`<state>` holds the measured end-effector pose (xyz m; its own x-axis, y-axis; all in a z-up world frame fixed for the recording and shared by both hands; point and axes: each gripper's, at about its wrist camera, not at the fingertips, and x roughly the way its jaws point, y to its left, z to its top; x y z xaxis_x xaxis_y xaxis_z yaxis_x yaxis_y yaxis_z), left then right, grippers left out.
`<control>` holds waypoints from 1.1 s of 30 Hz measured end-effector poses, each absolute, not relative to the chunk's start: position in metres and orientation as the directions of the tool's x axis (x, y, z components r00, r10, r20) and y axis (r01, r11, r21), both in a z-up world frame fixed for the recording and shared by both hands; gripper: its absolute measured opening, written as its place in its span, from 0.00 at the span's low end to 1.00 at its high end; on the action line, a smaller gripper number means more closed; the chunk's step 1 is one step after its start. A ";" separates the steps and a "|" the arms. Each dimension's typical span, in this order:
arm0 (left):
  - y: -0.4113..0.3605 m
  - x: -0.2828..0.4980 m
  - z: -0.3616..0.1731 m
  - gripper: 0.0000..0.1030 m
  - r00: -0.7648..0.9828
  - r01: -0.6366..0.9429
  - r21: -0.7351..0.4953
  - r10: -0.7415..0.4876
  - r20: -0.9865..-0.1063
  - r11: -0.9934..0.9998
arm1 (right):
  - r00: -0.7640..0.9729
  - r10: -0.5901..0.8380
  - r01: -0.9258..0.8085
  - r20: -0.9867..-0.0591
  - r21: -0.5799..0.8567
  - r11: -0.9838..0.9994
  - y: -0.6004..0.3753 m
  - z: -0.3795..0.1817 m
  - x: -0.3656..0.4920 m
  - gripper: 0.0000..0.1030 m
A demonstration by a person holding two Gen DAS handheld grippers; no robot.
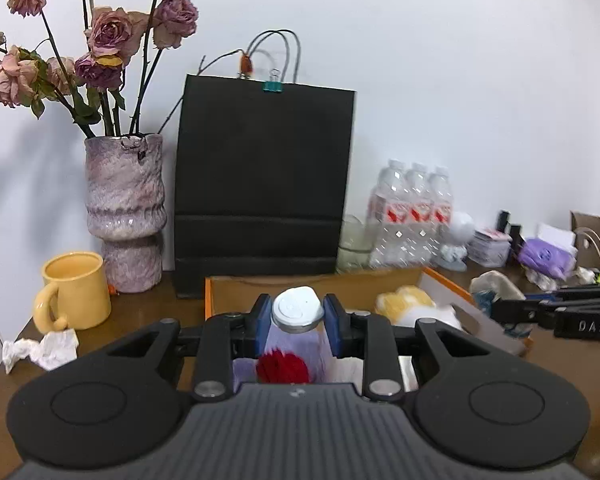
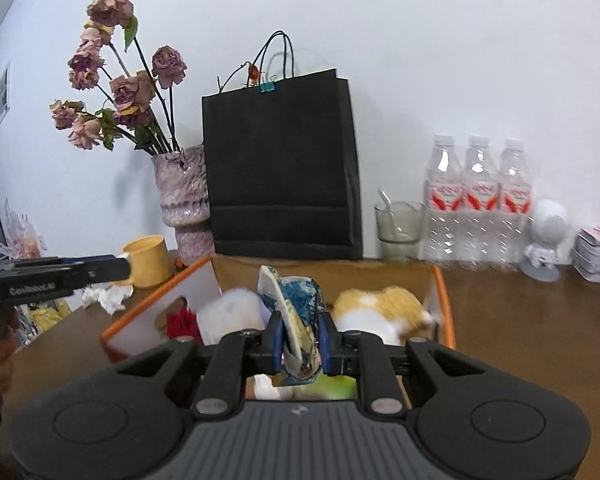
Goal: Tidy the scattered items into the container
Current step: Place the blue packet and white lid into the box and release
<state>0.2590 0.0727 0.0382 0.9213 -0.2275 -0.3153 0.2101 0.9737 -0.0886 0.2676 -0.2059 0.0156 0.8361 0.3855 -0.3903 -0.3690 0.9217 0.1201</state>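
An orange-rimmed cardboard box (image 1: 210, 292) (image 2: 446, 300) stands on the wooden table before a black paper bag. My left gripper (image 1: 297, 320) is shut on a clear jar with a white lid (image 1: 298, 310) and red stuff inside, held over the box's left part. My right gripper (image 2: 300, 340) is shut on a crumpled blue-and-white wrapper (image 2: 296, 308), held over the box's middle. A yellow-and-white plush toy (image 1: 410, 306) (image 2: 380, 308) lies in the box. The jar (image 2: 228, 316) also shows blurred in the right wrist view.
A yellow mug (image 1: 74, 290), crumpled tissue (image 1: 40, 350) and a vase of dried roses (image 1: 126, 212) stand left of the box. The black bag (image 1: 262, 184), a glass (image 2: 400, 226), water bottles (image 2: 478, 200), a white figurine (image 2: 546, 236) and tins (image 2: 598, 254) line the wall.
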 end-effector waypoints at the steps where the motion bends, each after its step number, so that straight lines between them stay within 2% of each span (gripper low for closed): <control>1: 0.073 0.266 0.039 0.28 0.923 0.203 -0.096 -0.223 -0.314 0.974 | 0.834 0.389 -0.373 -0.390 0.119 0.920 -0.199 0.017 0.278 0.16; 7: 0.071 0.311 0.035 0.28 0.917 0.161 -0.125 -0.195 -0.348 0.979 | 0.812 0.386 -0.354 -0.438 0.156 0.922 -0.173 0.014 0.333 0.16; 14: 0.067 0.345 0.005 0.28 0.870 0.144 -0.124 -0.185 -0.457 0.982 | 0.744 0.356 -0.305 -0.565 0.187 0.934 -0.156 -0.014 0.387 0.16; 23: 0.059 0.349 -0.009 0.28 0.838 0.168 -0.094 -0.192 -0.510 0.981 | 0.696 0.346 -0.321 -0.629 0.159 0.934 -0.149 -0.036 0.389 0.17; 24: 0.059 0.349 -0.009 0.31 0.837 0.164 -0.094 -0.189 -0.514 0.982 | 0.694 0.346 -0.322 -0.631 0.158 0.933 -0.149 -0.036 0.388 0.19; 27: 0.060 0.347 -0.008 0.53 0.841 0.149 -0.103 -0.180 -0.510 0.984 | 0.696 0.345 -0.326 -0.630 0.150 0.933 -0.149 -0.036 0.386 0.27; 29: 0.059 0.344 -0.005 0.62 0.847 0.147 -0.106 -0.180 -0.500 0.983 | 0.700 0.343 -0.335 -0.626 0.137 0.932 -0.149 -0.033 0.383 0.32; 32: 0.057 0.340 -0.001 0.81 0.857 0.139 -0.103 -0.171 -0.486 0.985 | 0.718 0.329 -0.330 -0.614 0.115 0.937 -0.151 -0.027 0.379 0.59; 33: 0.056 0.339 0.001 0.91 0.862 0.133 -0.098 -0.164 -0.480 0.986 | 0.724 0.318 -0.326 -0.612 0.102 0.940 -0.151 -0.025 0.379 0.68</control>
